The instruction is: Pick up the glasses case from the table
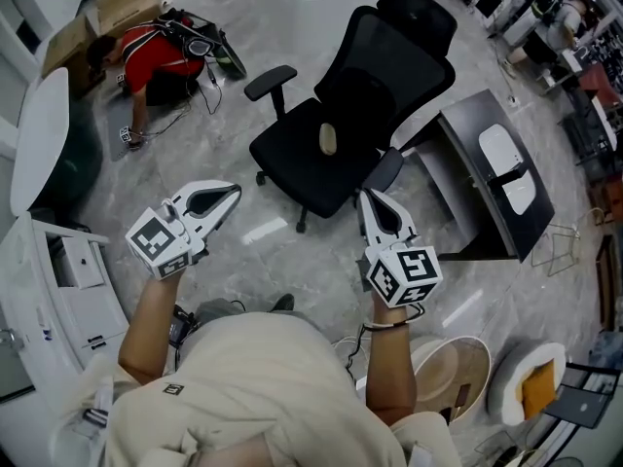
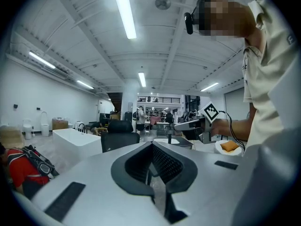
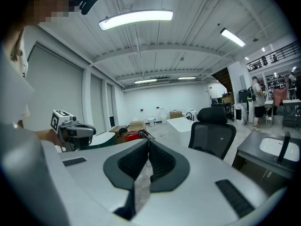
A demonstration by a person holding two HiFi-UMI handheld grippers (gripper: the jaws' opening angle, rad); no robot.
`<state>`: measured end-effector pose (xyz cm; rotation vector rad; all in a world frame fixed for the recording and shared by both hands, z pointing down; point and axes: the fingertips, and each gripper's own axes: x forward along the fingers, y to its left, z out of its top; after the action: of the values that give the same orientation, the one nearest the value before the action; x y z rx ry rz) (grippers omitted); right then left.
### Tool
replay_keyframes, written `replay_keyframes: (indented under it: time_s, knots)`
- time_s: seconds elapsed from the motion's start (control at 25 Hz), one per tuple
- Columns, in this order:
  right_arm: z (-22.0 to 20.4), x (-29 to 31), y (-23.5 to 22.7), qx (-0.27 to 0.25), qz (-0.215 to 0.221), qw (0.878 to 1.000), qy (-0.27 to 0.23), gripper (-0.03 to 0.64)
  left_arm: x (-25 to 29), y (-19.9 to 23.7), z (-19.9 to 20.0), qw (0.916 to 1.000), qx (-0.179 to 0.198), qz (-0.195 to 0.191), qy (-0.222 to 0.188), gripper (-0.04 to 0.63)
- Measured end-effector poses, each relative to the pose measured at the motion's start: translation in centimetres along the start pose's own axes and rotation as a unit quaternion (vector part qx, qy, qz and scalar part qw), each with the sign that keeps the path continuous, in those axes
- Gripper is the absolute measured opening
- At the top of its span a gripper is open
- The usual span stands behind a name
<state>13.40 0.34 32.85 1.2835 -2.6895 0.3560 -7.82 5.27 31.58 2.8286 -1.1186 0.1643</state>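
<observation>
Both left tongs (image 1: 232, 194) and right tongs (image 1: 367, 198) pressed together, empty, marble floor (image 1: 115, 195), office chair (image 1: 375, 66)

A black office chair (image 1: 355, 115) stands on the glossy grey floor (image 1: 195, 202), a dark bench (image 1: 467, 139) beside it. White walls (image 2: 42, 93) (bare), tube lights (image 2: 124, 11) on a ribbed ceiling (image 2: 84, 36).

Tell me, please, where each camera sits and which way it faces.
Head view: on the person's head, looking steeply down at floor and chair; shows torso, forearms, left gripper and right gripper.
Left gripper view: on the left gripper, looking about level along its shut jaws towards the chair; arm and right gripper show at right.
Right gripper view: on the right gripper, along its shut jaws across the room; left gripper shows at left.
Shared: all see the chair; each gripper view sees the other gripper.
</observation>
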Motion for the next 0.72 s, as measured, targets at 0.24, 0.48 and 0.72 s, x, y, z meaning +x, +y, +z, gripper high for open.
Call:
replay_keyframes:
  time_s: [0.24,0.48,0.72]
  knots:
    - [-0.6,-0.1,-3.0,0.009,-0.017,1.000,0.001,0.025,3.6,-0.2,-0.4,0.9997,-0.003,-0.024,0.009,0.014]
    - [-1.0,0.6,-5.1,0.019,-0.064,0.998,0.006,0.025,7.7,2.6,-0.5,0.9968,-0.010,-0.079,0.004,0.014]
    - [0.7,1.2,-7.7,0.022,-0.134,0.991,-0.003,0.025,13.8,5.6,0.6,0.9870,-0.006,-0.161,-0.006,0.014]
